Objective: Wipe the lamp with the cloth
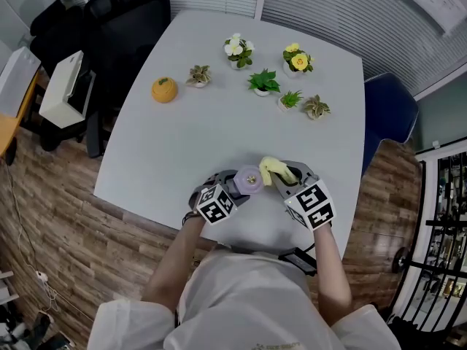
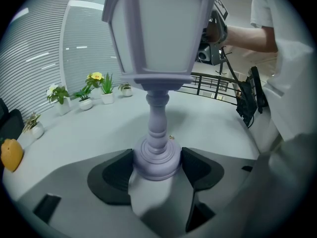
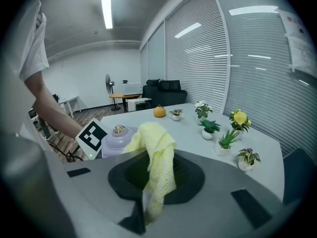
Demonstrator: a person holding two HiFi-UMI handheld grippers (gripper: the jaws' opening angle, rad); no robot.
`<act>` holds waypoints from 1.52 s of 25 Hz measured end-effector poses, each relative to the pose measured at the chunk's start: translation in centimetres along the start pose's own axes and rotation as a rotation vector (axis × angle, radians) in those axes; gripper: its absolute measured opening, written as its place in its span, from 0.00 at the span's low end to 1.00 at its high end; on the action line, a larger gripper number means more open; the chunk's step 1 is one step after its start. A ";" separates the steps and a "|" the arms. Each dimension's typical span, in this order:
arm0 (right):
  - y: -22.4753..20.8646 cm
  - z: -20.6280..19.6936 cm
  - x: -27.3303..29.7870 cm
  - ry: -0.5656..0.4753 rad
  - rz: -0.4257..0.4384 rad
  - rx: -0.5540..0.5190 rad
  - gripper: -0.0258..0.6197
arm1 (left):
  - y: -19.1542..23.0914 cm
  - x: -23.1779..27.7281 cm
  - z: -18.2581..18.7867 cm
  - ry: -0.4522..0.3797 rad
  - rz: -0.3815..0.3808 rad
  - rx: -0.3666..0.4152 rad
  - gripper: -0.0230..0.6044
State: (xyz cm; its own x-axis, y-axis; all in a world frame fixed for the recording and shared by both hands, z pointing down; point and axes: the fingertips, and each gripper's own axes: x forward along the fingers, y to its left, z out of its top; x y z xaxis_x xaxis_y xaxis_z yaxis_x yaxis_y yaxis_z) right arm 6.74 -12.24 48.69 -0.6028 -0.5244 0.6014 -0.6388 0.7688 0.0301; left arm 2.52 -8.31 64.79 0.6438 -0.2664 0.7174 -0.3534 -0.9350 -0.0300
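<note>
A pale purple lantern-shaped lamp [image 1: 248,180] stands upright near the table's front edge. My left gripper [image 1: 232,189] is shut on its round base [image 2: 157,156], a jaw on each side; the lamp's stem and shade [image 2: 157,29] rise above. My right gripper [image 1: 281,181] is shut on a yellow knitted cloth [image 3: 154,157], which hangs down between its jaws. In the head view the cloth [image 1: 274,170] lies against the lamp's right side. From the right gripper view the lamp's top [image 3: 117,138] with its gold knob shows just left of the cloth.
Several small potted plants [image 1: 264,82] and an orange pumpkin ornament [image 1: 164,90] stand along the far part of the white table [image 1: 182,152]. Black chairs [image 1: 109,20] stand at the far left, a blue chair [image 1: 388,111] at the right. The table's front edge is right by my grippers.
</note>
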 end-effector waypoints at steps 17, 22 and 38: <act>-0.2 -1.5 1.2 0.020 0.018 0.055 0.11 | 0.1 0.1 0.0 0.000 -0.001 -0.001 0.52; 0.1 -1.8 1.8 0.030 0.033 0.052 0.11 | 0.1 0.1 0.0 -0.001 0.000 0.000 0.52; 1.4 -3.6 2.9 0.068 0.074 0.076 0.11 | 0.0 0.0 -0.1 -0.003 0.002 0.004 0.52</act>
State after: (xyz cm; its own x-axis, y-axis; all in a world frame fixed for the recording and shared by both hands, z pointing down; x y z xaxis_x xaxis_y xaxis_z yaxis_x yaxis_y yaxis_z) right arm 5.84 -11.35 53.37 -0.6177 -0.4390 0.6524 -0.6294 0.7734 -0.0755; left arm 2.42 -8.31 64.84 0.6451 -0.2685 0.7153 -0.3520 -0.9354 -0.0336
